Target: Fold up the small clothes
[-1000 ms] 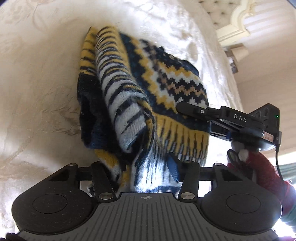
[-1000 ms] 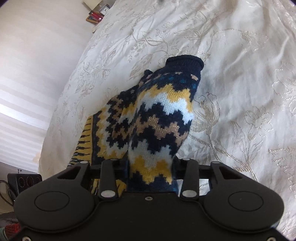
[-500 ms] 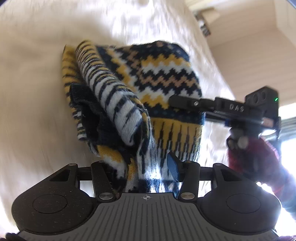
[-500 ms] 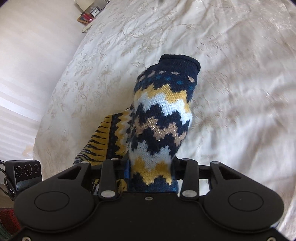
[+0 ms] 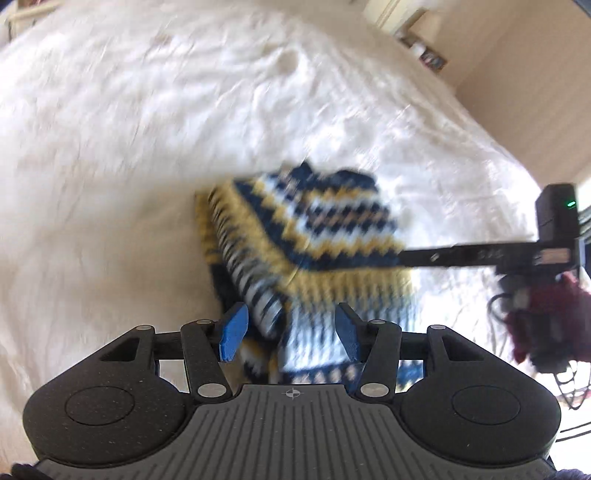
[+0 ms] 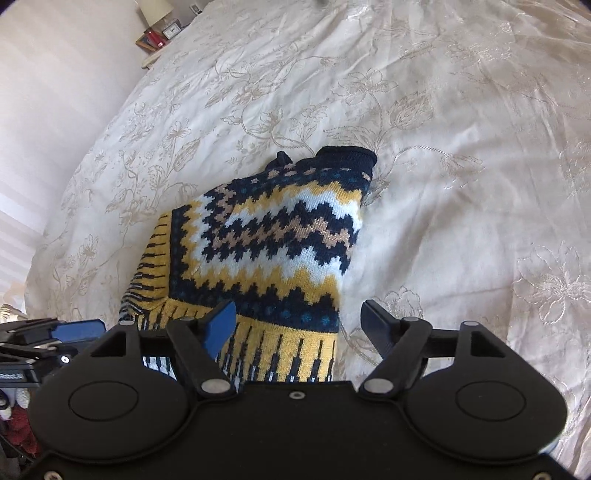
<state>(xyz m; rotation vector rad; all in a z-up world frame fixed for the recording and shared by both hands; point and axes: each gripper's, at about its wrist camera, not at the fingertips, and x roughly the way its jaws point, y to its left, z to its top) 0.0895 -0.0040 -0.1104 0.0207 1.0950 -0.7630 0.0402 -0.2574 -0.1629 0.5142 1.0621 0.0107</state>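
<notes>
A small knitted sweater (image 6: 273, 240) in navy, mustard yellow, white and tan zigzag bands, with a navy ribbed cuff at its far end and a yellow-and-navy striped hem nearest the camera, lies on a cream bedspread (image 6: 461, 110) embroidered with pale floral vines. In the right wrist view the garment is spread flat, folded over itself, its striped hem just in front of the tool.

The right gripper (image 6: 299, 325) hovers over that hem with its jaws apart; they have just been opening, and the pads press on nothing, the knit lying below the gap rather than pinched in it. Its blue-faced finger (image 6: 221, 325) stands over the hem, the other finger over bare bedspread.

The left wrist view is blurred. The left gripper (image 5: 290, 336) has its blue pads (image 5: 232, 332) partly apart with a bunched fold of the sweater (image 5: 314, 236) between them; whether the pads actually clamp the knit I cannot tell. The right tool reaches in from the right edge of that view, its dark finger touching or just over the sweater's edge, held by a hand in a dark red sleeve (image 5: 543, 325)

A bedside table with a lamp (image 6: 157, 22) stands at the far corner
</notes>
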